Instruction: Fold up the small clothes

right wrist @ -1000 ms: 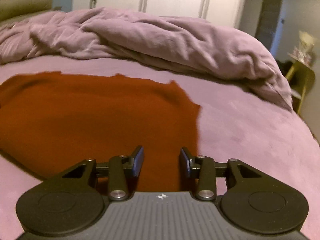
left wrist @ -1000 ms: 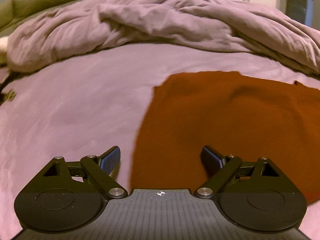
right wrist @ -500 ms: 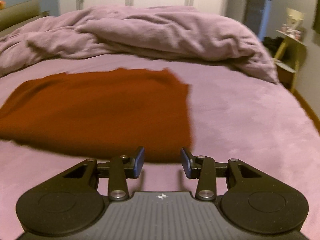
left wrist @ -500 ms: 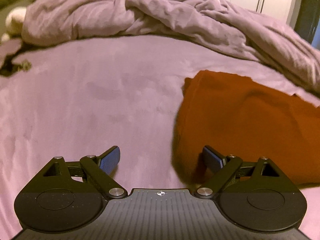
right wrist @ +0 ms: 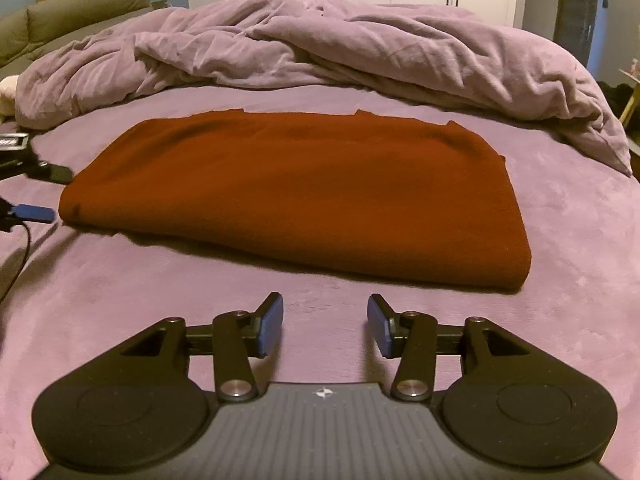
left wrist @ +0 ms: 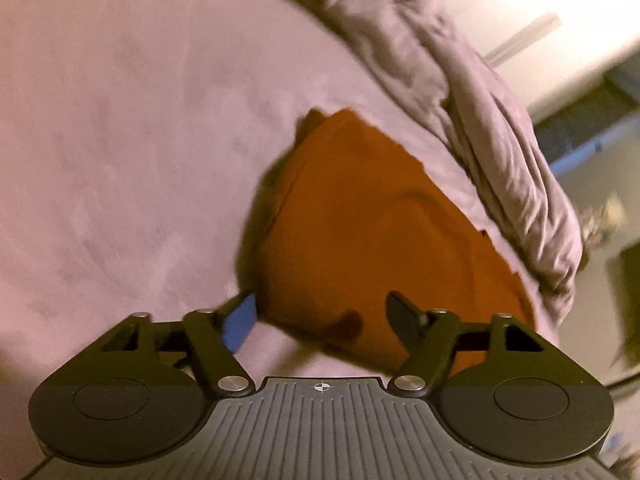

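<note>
The left claw (left wrist: 322,312) stood partly open, its jaws having just been closing. A corner of the rust-red garment (right wrist: 304,196) lay between the 2 fingers, but the pads did not press on it; the blue pad (left wrist: 239,322) sat just beside the cloth's edge over the purple bed sheet (left wrist: 120,140). The right claw (right wrist: 325,326) stood moderately open, its jaws having just been opening, with nothing between them; it hovered over bare sheet, near the garment's front fold but apart from it. The garment lay folded flat on the bed, in front of the crumpled purple duvet (right wrist: 320,44). No containers showed.
</note>
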